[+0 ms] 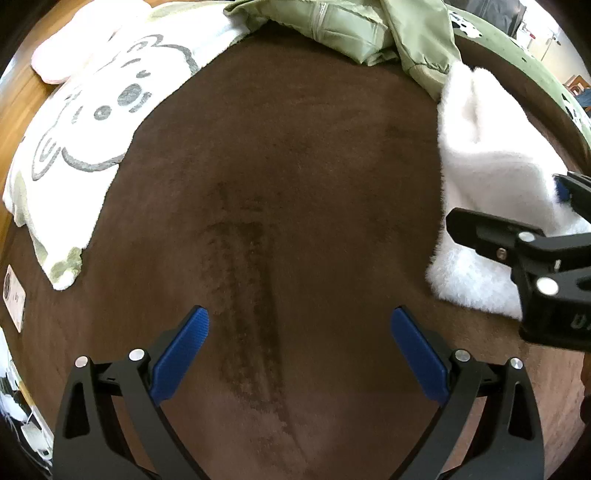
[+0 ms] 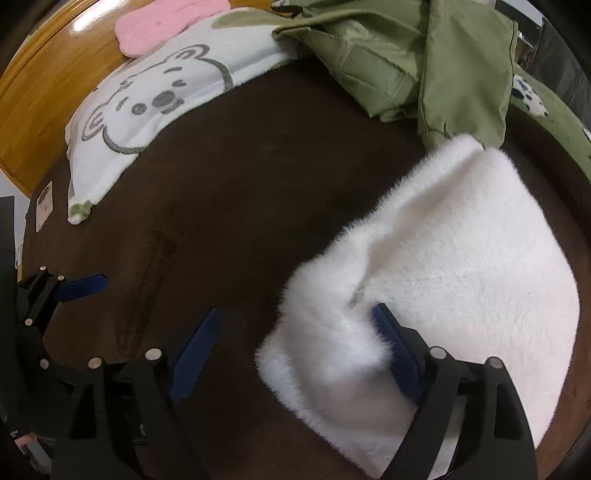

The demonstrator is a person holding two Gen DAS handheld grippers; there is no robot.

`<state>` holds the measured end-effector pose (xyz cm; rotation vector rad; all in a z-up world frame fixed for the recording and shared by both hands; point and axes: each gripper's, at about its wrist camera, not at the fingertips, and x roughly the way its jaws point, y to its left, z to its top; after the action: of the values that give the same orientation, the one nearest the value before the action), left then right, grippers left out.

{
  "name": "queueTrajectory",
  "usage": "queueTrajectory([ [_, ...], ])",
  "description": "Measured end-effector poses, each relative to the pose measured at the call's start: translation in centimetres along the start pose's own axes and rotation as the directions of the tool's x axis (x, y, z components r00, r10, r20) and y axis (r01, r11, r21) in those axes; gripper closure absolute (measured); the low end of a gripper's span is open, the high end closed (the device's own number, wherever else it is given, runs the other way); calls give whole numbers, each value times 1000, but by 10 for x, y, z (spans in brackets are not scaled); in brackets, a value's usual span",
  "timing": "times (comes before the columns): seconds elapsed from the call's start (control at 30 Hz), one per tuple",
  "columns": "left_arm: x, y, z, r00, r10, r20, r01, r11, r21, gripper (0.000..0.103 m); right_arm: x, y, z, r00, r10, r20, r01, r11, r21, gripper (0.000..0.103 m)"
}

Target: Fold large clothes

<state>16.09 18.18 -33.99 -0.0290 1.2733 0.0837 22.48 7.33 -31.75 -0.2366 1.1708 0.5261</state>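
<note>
A white fluffy garment (image 2: 461, 258) lies folded on the brown plush surface (image 2: 240, 184). My right gripper (image 2: 298, 312) stands open over its near left corner. The fur reaches between the jaws and brushes the right pad (image 2: 395, 347), while the left pad hangs over bare brown plush. In the left wrist view the same garment (image 1: 491, 158) sits at the right edge with the right gripper (image 1: 509, 203) on it. My left gripper (image 1: 300, 314) is open over bare brown surface (image 1: 295, 166), nothing between its pads. It also shows at the left of the right wrist view, left gripper (image 2: 74, 288).
A crumpled green jacket (image 2: 424, 55) lies at the back, touching the white garment's far corner. A white blanket with a grey bear drawing (image 2: 166, 85) and a pink cloth (image 2: 162, 26) lie at the back left. A small card (image 2: 44, 206) rests by the left edge, a wooden board (image 2: 37, 92) behind.
</note>
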Motion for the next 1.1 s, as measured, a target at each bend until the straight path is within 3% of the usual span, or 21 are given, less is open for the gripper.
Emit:
queueTrajectory([
  [0.2, -13, -3, -3, 1000, 4, 2, -4, 1000, -6, 6, -81, -23, -9, 985, 29, 170, -40, 997, 66, 18],
  [0.37, -29, -16, 1, 1000, 6, 5, -6, 1000, 11, 6, -147, -57, -28, 975, -42, 219, 19, 994, 110, 17],
  [0.4, -34, -19, 3, 1000, 1, 14, -1, 1000, 13, 6, -156, -67, -34, 975, -68, 213, 43, 992, 120, 20],
  [0.47, -48, -27, 10, 999, -16, 35, 15, 1000, 19, 6, -164, -88, -44, 980, -94, 175, 72, 989, 130, 45],
  [0.5, -53, -31, 13, 999, -23, 44, 22, 999, 23, 6, -161, -99, -48, 985, -95, 143, 74, 986, 146, 62],
  [0.57, -67, -46, 22, 997, -48, 68, 45, 998, 49, 6, -152, -118, -58, 993, -73, 95, 54, 981, 187, 84],
  [0.87, -104, -123, 61, 969, -206, 134, 182, 968, 172, 6, -105, -134, -81, 999, -3, 34, -7, 959, 284, 85],
  [1.0, -98, -154, 75, 966, -223, 131, 192, 958, 215, 6, -81, -128, -87, 999, 39, -27, -30, 959, 281, 83],
  [1.1, -81, -171, 79, 976, -193, 103, 162, 954, 253, 6, -66, -125, -92, 998, 39, -52, -23, 960, 279, 83],
])
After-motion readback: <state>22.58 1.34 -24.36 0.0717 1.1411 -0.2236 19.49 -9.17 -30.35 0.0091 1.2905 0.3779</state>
